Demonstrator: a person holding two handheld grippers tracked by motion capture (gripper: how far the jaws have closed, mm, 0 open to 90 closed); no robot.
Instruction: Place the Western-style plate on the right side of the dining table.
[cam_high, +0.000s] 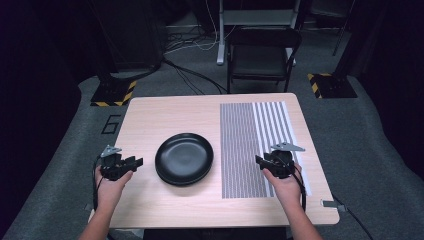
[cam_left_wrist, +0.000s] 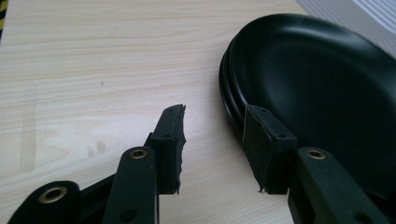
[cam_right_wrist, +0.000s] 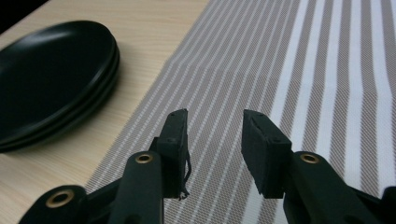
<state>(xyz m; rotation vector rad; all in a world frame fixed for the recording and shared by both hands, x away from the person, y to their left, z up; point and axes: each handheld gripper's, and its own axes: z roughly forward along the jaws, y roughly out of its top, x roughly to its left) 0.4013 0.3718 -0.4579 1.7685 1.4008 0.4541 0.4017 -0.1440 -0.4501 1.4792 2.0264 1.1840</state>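
Left gripper (cam_high: 134, 162) in my left hand (cam_high: 111, 187), jaws part-open, nothing between them; bare table (cam_left_wrist: 93, 70) shows through gap. Stacked black plates (cam_high: 184, 158) just beside its right jaw, rim close, contact not clear to me. Right gripper (cam_high: 260, 161) in my right hand (cam_high: 285, 186), jaws at narrow gap, empty, hovering over striped placemat (cam_high: 252, 145). From right gripper, plates (cam_right_wrist: 51, 79) lie ahead to left, off mat, well apart from its jaws.
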